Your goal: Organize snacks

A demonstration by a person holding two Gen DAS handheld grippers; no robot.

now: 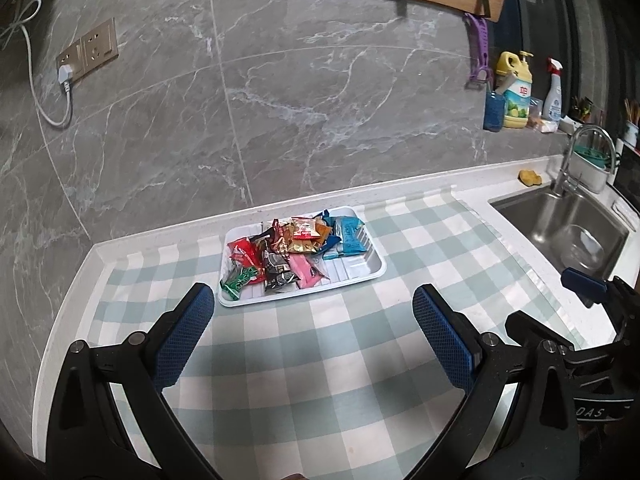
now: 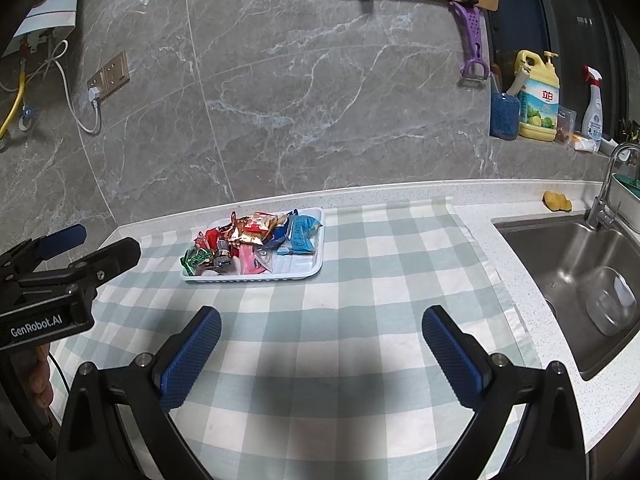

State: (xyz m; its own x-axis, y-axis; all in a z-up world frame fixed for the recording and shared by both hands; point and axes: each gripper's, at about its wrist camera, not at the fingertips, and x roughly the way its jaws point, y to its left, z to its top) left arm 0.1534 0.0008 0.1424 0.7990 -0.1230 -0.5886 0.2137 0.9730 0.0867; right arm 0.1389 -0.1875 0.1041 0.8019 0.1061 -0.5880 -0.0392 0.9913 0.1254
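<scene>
A white tray (image 1: 360,270) (image 2: 306,266) lies on the checked cloth near the wall. In it sits a heap of several wrapped snacks (image 1: 288,252) (image 2: 256,240): red, green, gold, pink, black and blue packets. My left gripper (image 1: 314,296) hangs open over the cloth just in front of the tray, with nothing between its blue pads. My right gripper (image 2: 322,316) is open too and empty, a little further back from the tray. Each gripper shows in the other's view: the left gripper (image 2: 100,242) at the left edge, the right gripper (image 1: 556,304) at the right edge.
A green-and-white checked cloth (image 1: 320,380) (image 2: 340,340) covers the counter. To the right is a steel sink (image 1: 560,232) (image 2: 560,264) with a faucet (image 2: 608,184) and a yellow sponge (image 2: 556,201). Detergent bottle (image 2: 538,96) and spray bottle (image 2: 592,104) stand on a ledge. A hand (image 2: 38,376) holds the left gripper.
</scene>
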